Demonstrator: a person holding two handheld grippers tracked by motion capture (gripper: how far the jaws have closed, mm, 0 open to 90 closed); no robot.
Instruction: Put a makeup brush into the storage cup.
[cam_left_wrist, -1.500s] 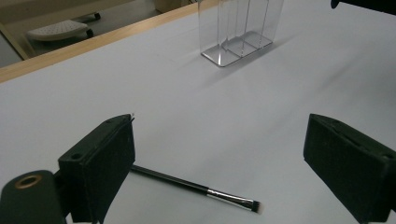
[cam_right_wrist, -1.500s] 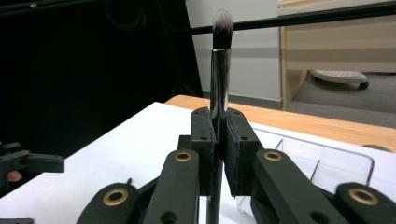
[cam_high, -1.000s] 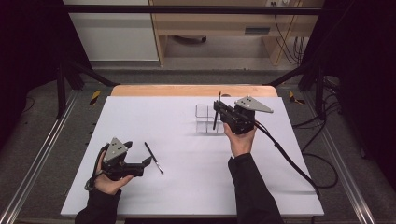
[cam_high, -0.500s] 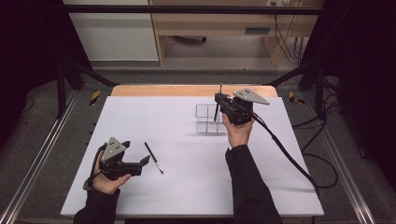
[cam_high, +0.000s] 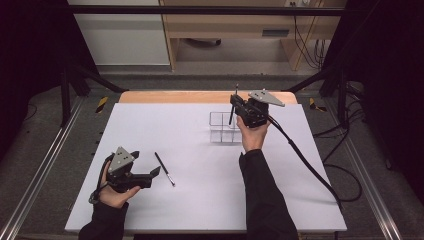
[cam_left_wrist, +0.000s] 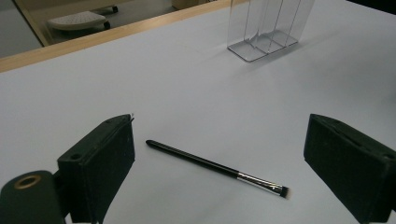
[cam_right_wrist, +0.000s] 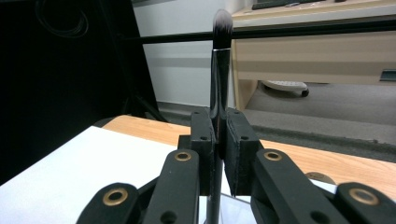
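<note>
Right gripper (cam_high: 235, 106), jaws clamped mid-handle on an upright slim black makeup brush (cam_right_wrist: 219, 70), bristles up, over the clear acrylic compartment holder (cam_high: 225, 128) at far right; light, stiff, slippery. Left gripper (cam_high: 152, 172), jaws apart, flanks a thin black liner brush (cam_left_wrist: 215, 168) lying near left

So the right gripper (cam_high: 234, 106) was the one on the move. It drifted away from the person toward the far edge of the table (cam_high: 150, 130), carrying the upright makeup brush (cam_high: 232, 105) pinched in its jaws. A second back the brush hung over the near-right part of the clear organizer (cam_high: 225, 128); it ended up over the organizer's far side, bristle end up past the table's wooden far edge (cam_high: 165, 96) in the high view. The arm stretched out further too, with more of the sleeve (cam_high: 260, 195) showing.
</note>
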